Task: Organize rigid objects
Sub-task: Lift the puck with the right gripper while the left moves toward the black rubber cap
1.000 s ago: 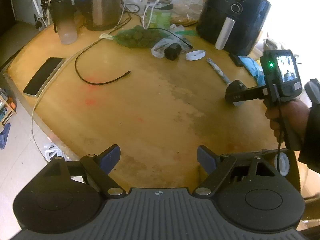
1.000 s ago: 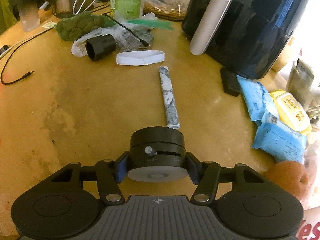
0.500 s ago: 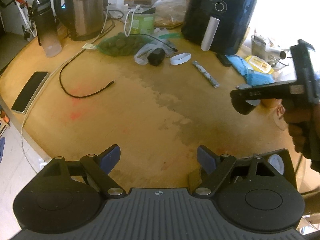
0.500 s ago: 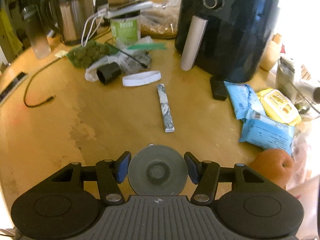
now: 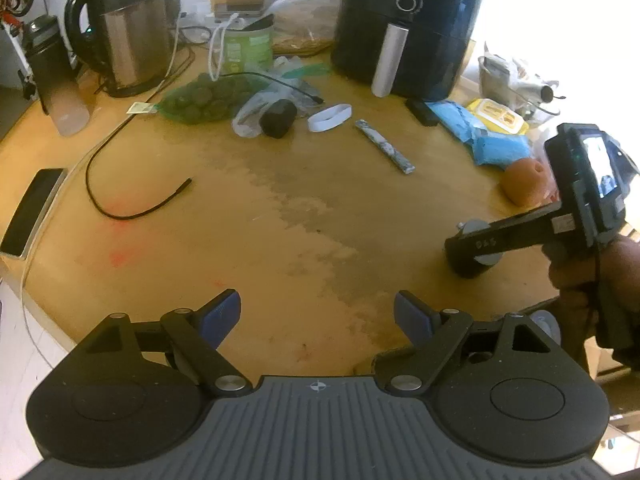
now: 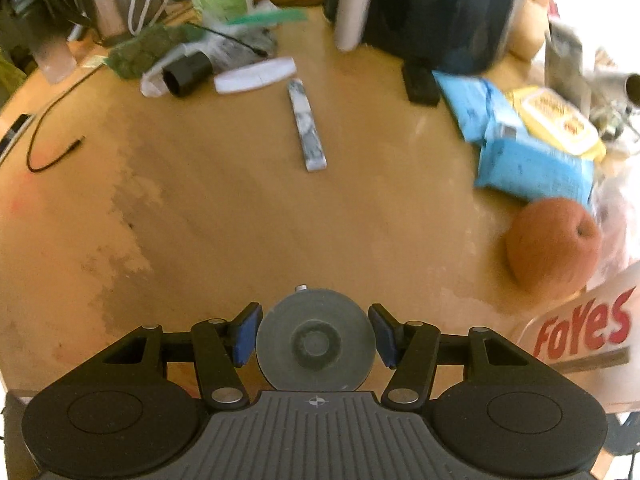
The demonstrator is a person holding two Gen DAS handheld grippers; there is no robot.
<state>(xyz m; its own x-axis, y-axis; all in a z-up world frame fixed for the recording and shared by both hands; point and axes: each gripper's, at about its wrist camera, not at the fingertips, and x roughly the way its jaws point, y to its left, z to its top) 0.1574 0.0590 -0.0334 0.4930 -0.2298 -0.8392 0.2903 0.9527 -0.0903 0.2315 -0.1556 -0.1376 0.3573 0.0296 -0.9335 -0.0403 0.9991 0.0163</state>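
**Right gripper carrying round disc, left idle**

Step in hand, as I read it: transport. The right gripper [image 6: 316, 336] has its blue pads closed on a round grey disc [image 6: 316, 344], flat face toward the camera, central hub visible, a small knob sticking out of its top rim. From the left wrist view the same right gripper [image 5: 472, 250] sits near the right edge of the table [image 5: 280, 220], just above the surface; can't tell if the disc touches the wood. Disc looks rigid, smooth, thick-rimmed; grip is across its width, so it probably won't slip.

The left gripper [image 5: 318, 314] is spread wide, nothing between the pads, hovering over the near edge.

Next move, my guess: pick a drop spot and set the disc down flat. The table's far side is crowded: marbled bar [image 6: 307, 130], white band [image 6: 254, 76], black cylinder [image 6: 186, 74], blue packets [image 6: 532, 160], brown fruit [image 6: 554, 248] near the right edge. Bare middle of the table is the safest landing. Right wrist view is motion-blurred.
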